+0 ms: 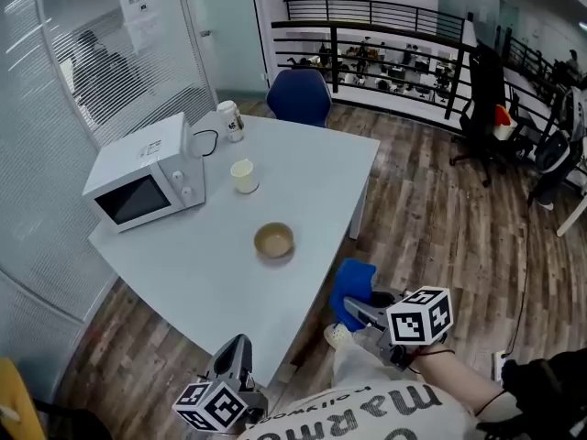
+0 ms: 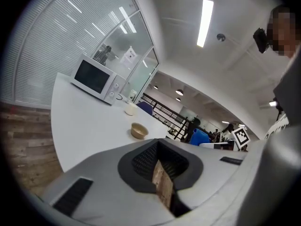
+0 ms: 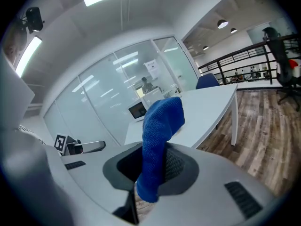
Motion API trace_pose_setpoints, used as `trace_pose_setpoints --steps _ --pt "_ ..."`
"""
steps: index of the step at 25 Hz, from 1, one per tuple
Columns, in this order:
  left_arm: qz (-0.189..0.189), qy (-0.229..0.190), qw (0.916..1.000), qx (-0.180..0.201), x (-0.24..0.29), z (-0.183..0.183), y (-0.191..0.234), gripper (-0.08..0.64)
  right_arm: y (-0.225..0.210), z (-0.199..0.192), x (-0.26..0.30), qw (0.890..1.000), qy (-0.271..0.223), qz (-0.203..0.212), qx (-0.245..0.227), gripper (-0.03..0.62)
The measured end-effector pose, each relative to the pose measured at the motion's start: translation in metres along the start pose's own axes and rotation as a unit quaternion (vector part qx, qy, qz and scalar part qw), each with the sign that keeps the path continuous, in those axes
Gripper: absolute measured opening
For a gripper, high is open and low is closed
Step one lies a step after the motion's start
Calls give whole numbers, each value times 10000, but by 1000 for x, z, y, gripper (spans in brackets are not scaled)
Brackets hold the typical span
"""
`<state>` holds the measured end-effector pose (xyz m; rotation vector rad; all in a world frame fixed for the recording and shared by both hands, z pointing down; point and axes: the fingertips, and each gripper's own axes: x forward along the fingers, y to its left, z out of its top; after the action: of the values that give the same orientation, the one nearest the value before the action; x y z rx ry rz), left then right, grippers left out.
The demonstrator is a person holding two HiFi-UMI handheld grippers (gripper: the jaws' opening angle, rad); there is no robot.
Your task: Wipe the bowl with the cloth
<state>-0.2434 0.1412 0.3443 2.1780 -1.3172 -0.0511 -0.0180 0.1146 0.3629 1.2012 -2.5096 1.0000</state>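
My right claw (image 1: 362, 312) pinches the cloth (image 1: 351, 287); my left claw (image 1: 237, 346) is shut, holding nothing. The bowl (image 1: 274, 241) is at ten o'clock, with a cup (image 1: 244, 176) beyond.

A white worktop (image 1: 312, 181) stood on a wood-plank floor (image 1: 431, 227). A blue chair (image 1: 299, 96) stood at its far end, near a glass wall with blinds (image 1: 41, 136). A black railing (image 1: 385, 12) ran behind.

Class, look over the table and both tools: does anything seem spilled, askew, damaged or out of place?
Nothing stands out. The bowl, cup and microwave stand upright on the table, no spill visible. The right tool grips the blue cloth, short of the table; the left tool is shut, empty.
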Motion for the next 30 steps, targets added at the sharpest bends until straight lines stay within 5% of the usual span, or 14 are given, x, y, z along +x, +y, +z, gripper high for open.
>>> trace_pose_setpoints --steps 6,18,30 --pt "375 -28 9986 372 27 21 24 15 -18 31 45 9997 6 247 -66 63" --pt "726 -498 9960 -145 112 81 65 15 -59 121 148 9951 360 730 -564 63" --pt "1226 -249 9901 -637 190 70 105 15 -89 179 222 9878 337 1438 -498 63"
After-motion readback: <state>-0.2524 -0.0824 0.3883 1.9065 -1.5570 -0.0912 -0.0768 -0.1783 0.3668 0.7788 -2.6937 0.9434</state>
